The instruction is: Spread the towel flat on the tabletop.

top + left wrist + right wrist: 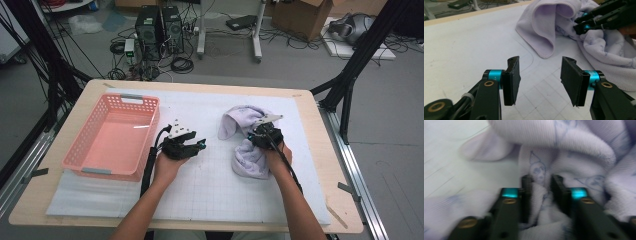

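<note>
Pinching lilac towel (pixel 564 150) fold, right gripper (pixel 541 182); left gripper (pixel 540 75) open, empty.

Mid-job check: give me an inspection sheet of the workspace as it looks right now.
Surface: white gridded mat on a wooden table.
Job's things: crumpled pale lilac towel at mat's right.
Clutter: empty pink basket at left.
Grippers: left gripper open, holding nothing, short of the towel; right gripper pinching a towel fold.
Cables: one trails from each gripper along the forearm.
Surroundings: computer towers, cardboard box, floor wiring.
</note>
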### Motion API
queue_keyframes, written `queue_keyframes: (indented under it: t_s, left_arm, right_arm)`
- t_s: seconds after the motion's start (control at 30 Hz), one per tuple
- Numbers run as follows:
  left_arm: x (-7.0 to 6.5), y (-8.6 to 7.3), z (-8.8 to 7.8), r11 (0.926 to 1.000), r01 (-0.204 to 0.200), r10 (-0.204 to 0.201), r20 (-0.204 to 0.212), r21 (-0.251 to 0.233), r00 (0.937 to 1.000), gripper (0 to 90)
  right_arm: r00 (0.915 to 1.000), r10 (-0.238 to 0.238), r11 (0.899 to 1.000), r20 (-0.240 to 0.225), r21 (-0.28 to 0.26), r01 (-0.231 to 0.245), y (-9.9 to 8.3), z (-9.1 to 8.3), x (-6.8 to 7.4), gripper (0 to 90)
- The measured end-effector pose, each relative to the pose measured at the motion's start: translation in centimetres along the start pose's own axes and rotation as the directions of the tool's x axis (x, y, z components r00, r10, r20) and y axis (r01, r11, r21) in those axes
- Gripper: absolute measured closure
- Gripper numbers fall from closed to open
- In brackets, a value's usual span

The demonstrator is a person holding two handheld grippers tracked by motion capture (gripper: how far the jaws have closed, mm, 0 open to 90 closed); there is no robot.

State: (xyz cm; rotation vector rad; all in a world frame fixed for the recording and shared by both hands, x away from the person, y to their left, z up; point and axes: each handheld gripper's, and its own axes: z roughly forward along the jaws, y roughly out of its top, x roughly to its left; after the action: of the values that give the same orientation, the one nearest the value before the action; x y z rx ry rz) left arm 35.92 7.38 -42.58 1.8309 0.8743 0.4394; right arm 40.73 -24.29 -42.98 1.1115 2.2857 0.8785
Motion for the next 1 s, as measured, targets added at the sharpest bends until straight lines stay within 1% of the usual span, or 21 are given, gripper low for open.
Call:
queue_keyframes:
  t_s: [0.03,0.07,0.1,0.13,0.17,0.27,0.3,0.37,0.43,0.47,0.5,0.57,0.67,0.7,0.73,0.83,0.87,0.9,0.93,0.97,1.0]
  left_arm:
    - [0.1,-0.1,-0.1,1.0000,0.006,-0.006,0.001,-0.004,1.0000,49.9]
    - [0.2,-0.1,-0.2,1.0000,0.003,-0.003,-0.002,-0.002,1.0000,49.9]
    - [0.2,-0.2,-0.2,1.0000,0.006,-0.006,-0.003,-0.003,1.0000,50.0]
    - [0.3,-0.3,-0.4,1.0000,0.006,-0.006,-0.006,-0.003,1.0000,50.0]
    - [0.4,-0.4,-0.5,0.9999,0.010,-0.010,-0.009,-0.005,0.9999,50.0]
    - [0.8,-0.7,-0.7,0.9998,0.017,-0.017,-0.018,-0.003,0.9997,50.0]
    - [0.9,-0.8,-0.8,0.9997,0.025,-0.025,-0.020,-0.004,0.9995,50.0]
    - [1.1,-0.9,-0.9,0.9996,0.029,-0.029,-0.026,-0.003,0.9992,50.0]
    - [1.2,-0.9,-1.0,0.9994,0.033,-0.033,-0.030,-0.007,0.9990,50.0]
    - [1.2,-0.9,-1.0,0.9994,0.034,-0.034,-0.030,-0.009,0.9990,50.0]
    - [1.2,-0.9,-1.0,0.9995,0.031,-0.031,-0.032,-0.009,0.9990,50.0]
    - [1.2,-0.8,-1.1,0.9996,0.027,-0.027,-0.030,-0.005,0.9992,50.1]
    - [1.2,-0.8,-1.1,0.9996,0.029,-0.029,-0.031,-0.007,0.9991,50.2]
    - [1.2,-0.8,-1.0,0.9995,0.031,-0.032,-0.031,-0.010,0.9990,50.3]
    - [1.2,-0.8,-1.0,0.9995,0.031,-0.032,-0.031,-0.009,0.9990,50.4]
    - [1.0,-0.8,-0.8,0.9991,0.042,-0.042,-0.018,-0.010,0.9989,50.1]
    - [0.9,-0.8,-0.7,0.9988,0.049,-0.049,-0.009,-0.010,0.9988,49.6]
    - [0.9,-0.8,-0.5,0.9980,0.063,-0.063,0.003,-0.011,0.9980,48.6]
    - [0.8,-0.8,-0.4,0.9973,0.073,-0.073,0.010,-0.007,0.9973,47.6]
    - [0.6,-0.9,-0.1,0.9965,0.084,-0.084,0.018,0.006,0.9963,46.0]
    - [0.5,-0.9,0.3,0.9954,0.093,-0.094,0.026,0.022,0.9953,44.1]
  right_arm:
    - [0.9994,-0.002,1.000,-0.036,0.006,0.002,0.0,-0.1,0.2,77.9]
    - [0.9969,0.008,1.000,-0.079,0.001,-0.008,0.0,-0.4,0.2,79.4]
    - [0.9905,0.024,1.000,-0.135,-0.009,-0.025,0.0,-0.8,0.2,80.0]
    - [0.9827,0.040,0.999,-0.181,-0.016,-0.044,0.0,-1.1,0.2,80.2]
    - [0.9698,0.044,0.998,-0.240,-0.024,-0.051,-0.1,-1.7,0.5,80.2]
    - [0.9485,-0.024,0.999,-0.316,-0.049,0.009,-0.7,-3.1,2.4,80.2]
    - [0.9408,-0.036,0.998,-0.337,-0.055,0.019,-1.0,-3.7,3.0,80.2]
    - [0.9228,-0.058,0.997,-0.381,-0.078,0.030,-1.8,-4.9,4.0,80.3]
    - [0.9008,-0.060,0.995,-0.430,-0.096,0.021,-2.5,-5.9,4.7,80.3]
    - [0.8848,-0.065,0.994,-0.461,-0.107,0.018,-2.8,-6.4,5.0,80.4]
    - [0.8726,-0.075,0.993,-0.483,-0.114,0.022,-3.1,-6.9,5.5,80.4]
    - [0.8525,-0.106,0.990,-0.512,-0.131,0.044,-3.6,-8.0,6.4,80.3]
    - [0.8148,-0.122,0.988,-0.567,-0.146,0.046,-4.5,-9.5,7.5,80.3]
    - [0.8050,-0.124,0.988,-0.580,-0.146,0.048,-4.8,-9.8,8.0,80.3]
    - [0.7971,-0.135,0.987,-0.589,-0.148,0.058,-5.2,-10.1,8.4,80.3]
    - [0.7651,-0.160,0.986,-0.624,-0.141,0.091,-6.1,-10.6,9.9,79.5]
    - [0.7593,-0.173,0.984,-0.627,-0.148,0.102,-6.2,-10.8,10.2,76.9]
    - [0.7612,-0.177,0.982,-0.624,-0.158,0.099,-6.1,-11.0,10.3,71.5]
    - [0.7641,-0.177,0.981,-0.620,-0.178,0.083,-6.0,-11.3,10.0,64.0]
    - [0.7673,-0.165,0.979,-0.620,-0.200,0.049,-5.8,-11.6,9.6,60.3]
    - [0.7809,-0.157,0.973,-0.605,-0.232,0.016,-5.6,-12.0,9.0,57.9]
